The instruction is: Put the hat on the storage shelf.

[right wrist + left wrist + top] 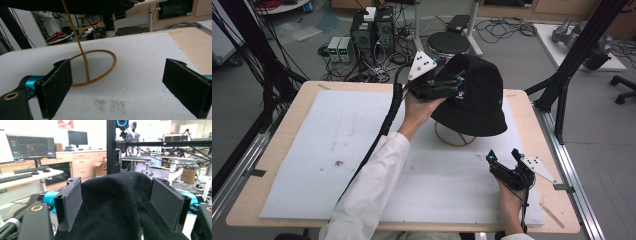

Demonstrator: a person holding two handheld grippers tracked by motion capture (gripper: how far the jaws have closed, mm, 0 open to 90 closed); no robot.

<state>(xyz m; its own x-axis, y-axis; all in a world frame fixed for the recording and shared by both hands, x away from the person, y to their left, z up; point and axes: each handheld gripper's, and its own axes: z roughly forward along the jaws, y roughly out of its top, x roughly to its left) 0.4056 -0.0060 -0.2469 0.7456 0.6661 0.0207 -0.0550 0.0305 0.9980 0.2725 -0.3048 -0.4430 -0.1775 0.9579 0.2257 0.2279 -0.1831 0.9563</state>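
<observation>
White-sleeved left arm reaches up the high view, left gripper (451, 82) at the black hat's (477, 95) crown; hat sits on a yellow wire stand (455, 140), right gripper (504, 156) wide near the pad's (312, 150) front edge. Left gripper view: pads wide, hat crown (115, 202) between them, not pressed. Right gripper view: jaws wide, empty, stand ring (96, 68) ahead.

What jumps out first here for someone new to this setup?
The black bucket hat perched on a gold wire stand at the far middle of the white mat. The left gripper is up at the hat's crown with its jaws open either side of the fabric. The right gripper rests open on the mat near the front right, pointed at the stand's ring base.
</observation>
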